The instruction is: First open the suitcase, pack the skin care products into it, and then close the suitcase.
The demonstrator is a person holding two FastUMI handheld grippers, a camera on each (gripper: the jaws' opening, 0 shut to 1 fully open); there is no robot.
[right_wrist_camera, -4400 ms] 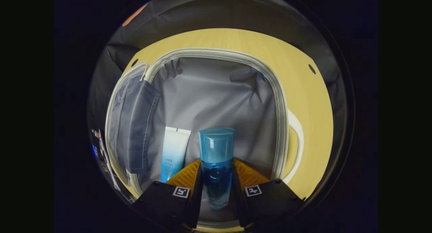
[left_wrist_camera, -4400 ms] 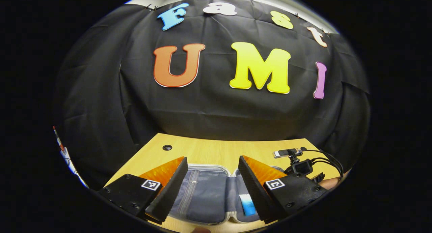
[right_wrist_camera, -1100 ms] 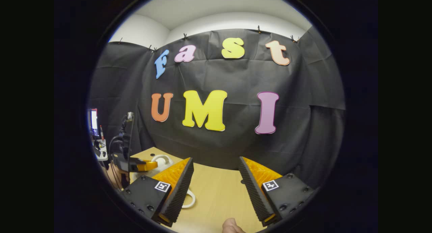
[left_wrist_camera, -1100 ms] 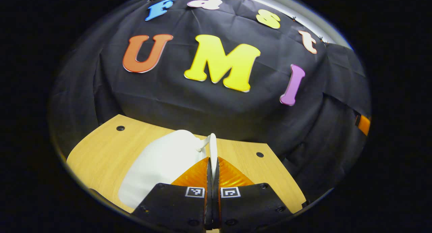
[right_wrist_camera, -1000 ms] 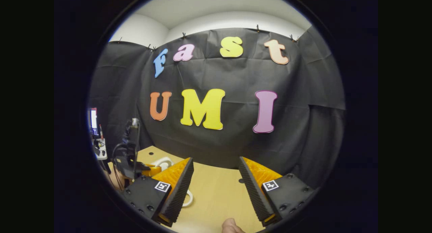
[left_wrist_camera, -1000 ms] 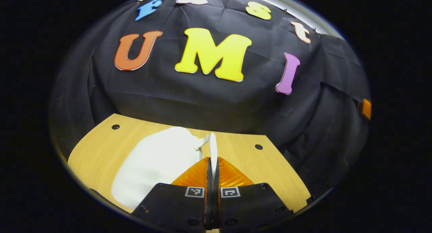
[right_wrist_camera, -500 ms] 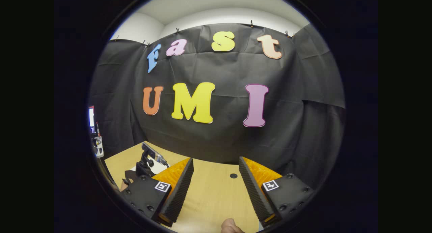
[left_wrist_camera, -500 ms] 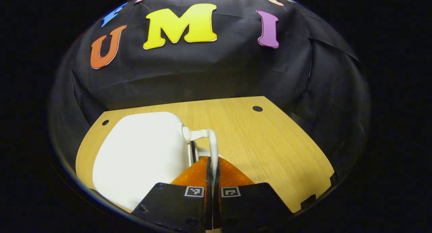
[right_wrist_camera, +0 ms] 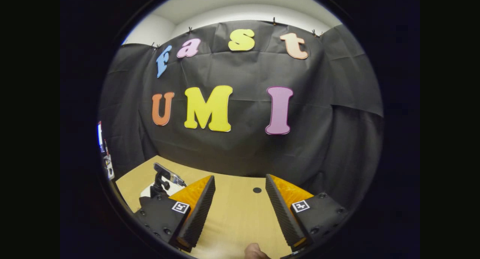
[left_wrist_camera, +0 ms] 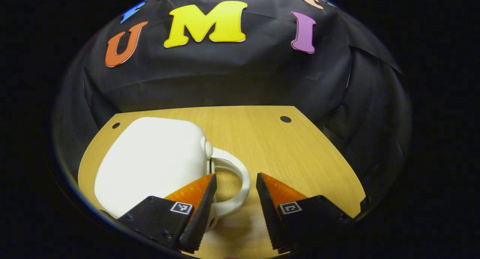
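Two grippers open, suitcase closed on the table

Two views cover one light wood-grain table (left_wrist_camera: pixel 285 154) backed by a black cloth wall (left_wrist_camera: pixel 225 75). Small dark round holes sit in the table surface near its far corners. In the right gripper view a white wall and ceiling (right_wrist_camera: pixel 240 11) show above the cloth, which is held up by clips along its top edge.

Left gripper (left_wrist_camera: pixel 233 193): jaws spread wide, gripping nothing. The white suitcase (left_wrist_camera: pixel 150 165) lies closed and flat on the table at near left; its loop handle (left_wrist_camera: pixel 234 184) lies flat between the two fingers, with no contact that can be confirmed.

Right gripper (right_wrist_camera: pixel 240 199): jaws wide apart over bare table, empty. A fingertip (right_wrist_camera: pixel 255 250) shows at the bottom edge.

Square black-and-white markers sit on both grippers' bodies. No brand or label writing can be read on the suitcase
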